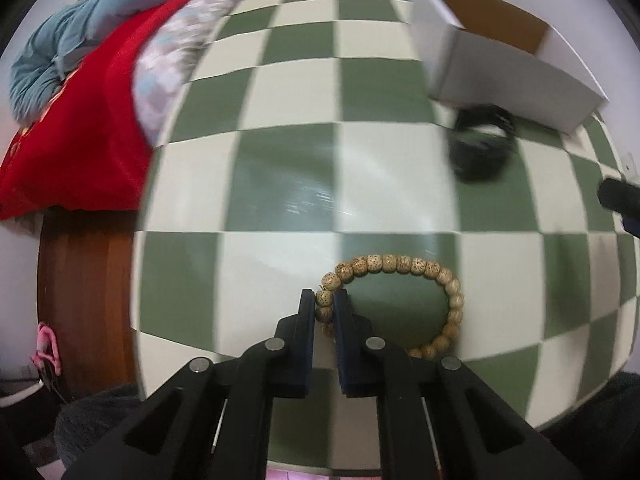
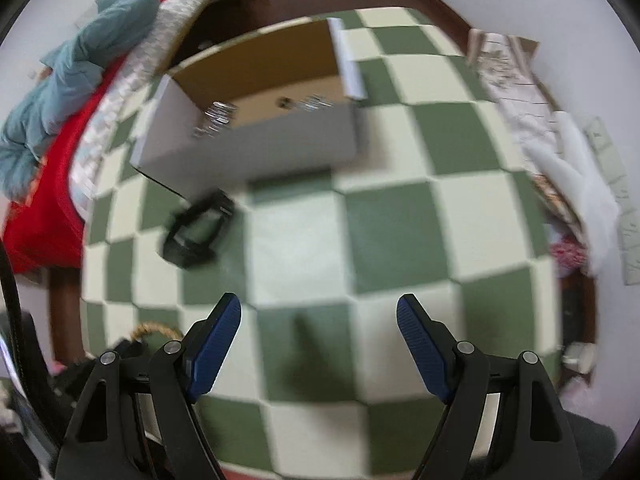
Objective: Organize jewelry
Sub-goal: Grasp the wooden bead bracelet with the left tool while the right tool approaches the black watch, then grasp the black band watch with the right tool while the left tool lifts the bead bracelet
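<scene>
Bracelets, two: beaded one pinched by left gripper; right gripper released.

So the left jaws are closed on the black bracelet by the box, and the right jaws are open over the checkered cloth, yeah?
Not quite. In the left wrist view the left gripper is closed on the tan beaded bracelet, not the black one. The rest stands.

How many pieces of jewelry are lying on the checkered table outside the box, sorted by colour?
Tan beaded bracelet: 1
Black bracelet: 1
Total: 2
Items inside the box are too blurred to count.
</scene>
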